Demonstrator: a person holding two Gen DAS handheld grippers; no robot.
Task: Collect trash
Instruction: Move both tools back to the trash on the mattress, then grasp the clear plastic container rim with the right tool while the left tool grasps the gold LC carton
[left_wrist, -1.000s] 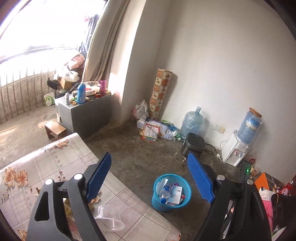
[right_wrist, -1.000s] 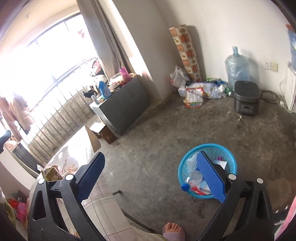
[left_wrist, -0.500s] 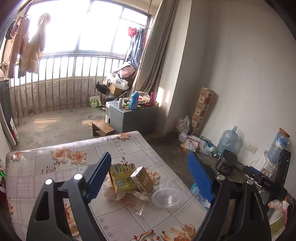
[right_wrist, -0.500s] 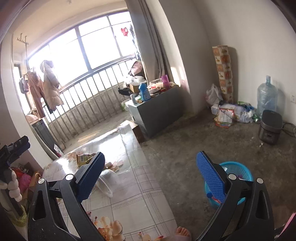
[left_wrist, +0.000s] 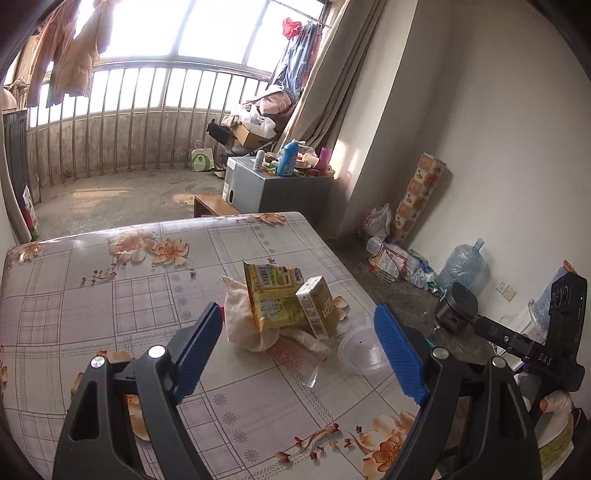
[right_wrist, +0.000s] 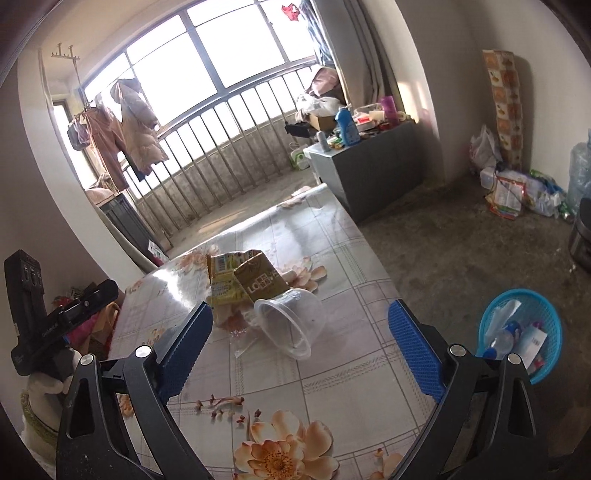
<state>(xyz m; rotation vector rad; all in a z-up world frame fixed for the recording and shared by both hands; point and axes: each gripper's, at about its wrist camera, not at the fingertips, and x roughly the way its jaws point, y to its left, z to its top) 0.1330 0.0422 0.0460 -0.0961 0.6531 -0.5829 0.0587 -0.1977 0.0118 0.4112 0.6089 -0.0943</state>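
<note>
Near desk (left_wrist: 110, 295) right edge: clear cup (right_wrist: 290, 323) on its side, cartons (left_wrist: 291, 299) behind
Floor beyond edge: blue basket (right_wrist: 524, 332), open concrete
Left tongs (left_wrist: 299, 349): spread, empty
Right tongs (right_wrist: 301, 345): spread, just narrowing, empty

"DAS" on the black camera mount (left_wrist: 543, 360) (carton print unreadable)
</note>
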